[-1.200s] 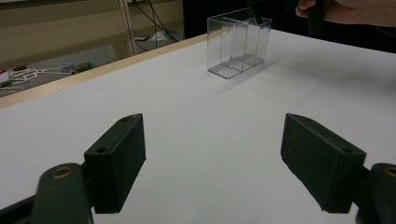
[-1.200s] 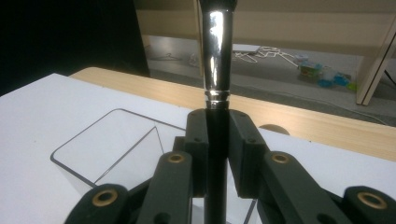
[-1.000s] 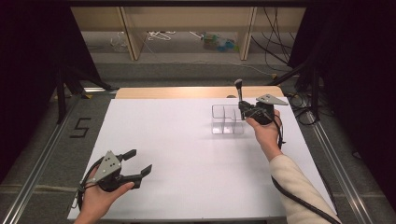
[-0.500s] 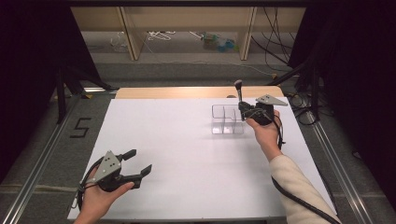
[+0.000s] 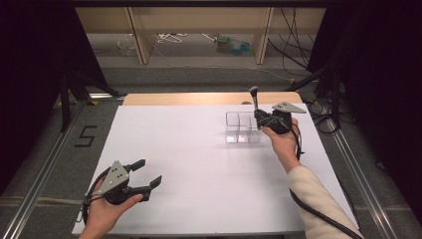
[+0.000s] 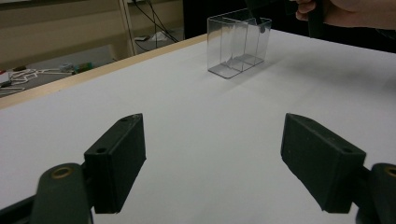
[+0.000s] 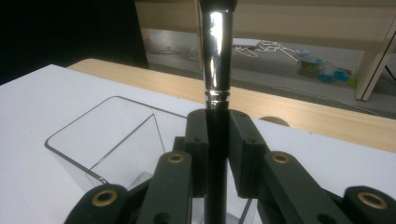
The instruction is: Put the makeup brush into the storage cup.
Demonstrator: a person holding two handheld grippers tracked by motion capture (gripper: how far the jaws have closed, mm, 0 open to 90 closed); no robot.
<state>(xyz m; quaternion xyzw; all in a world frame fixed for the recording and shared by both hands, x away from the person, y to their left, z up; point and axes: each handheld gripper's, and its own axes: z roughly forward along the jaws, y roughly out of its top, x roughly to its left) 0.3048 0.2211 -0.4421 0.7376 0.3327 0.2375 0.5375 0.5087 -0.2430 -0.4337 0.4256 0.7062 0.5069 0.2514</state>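
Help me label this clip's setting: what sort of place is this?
Likely a lab recording station, not a home: a white table fenced by dark curtains, metal floor rails with a taped "5", and loose cables behind.

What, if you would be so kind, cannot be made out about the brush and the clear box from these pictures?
- Brush head: cut off by the top edge in the right gripper view; too small in the high view.
- Brush's lower end: hidden by the right gripper, so whether it is already inside the clear box is unclear.
- Right gripper in the left gripper view: cut off by the top edge.
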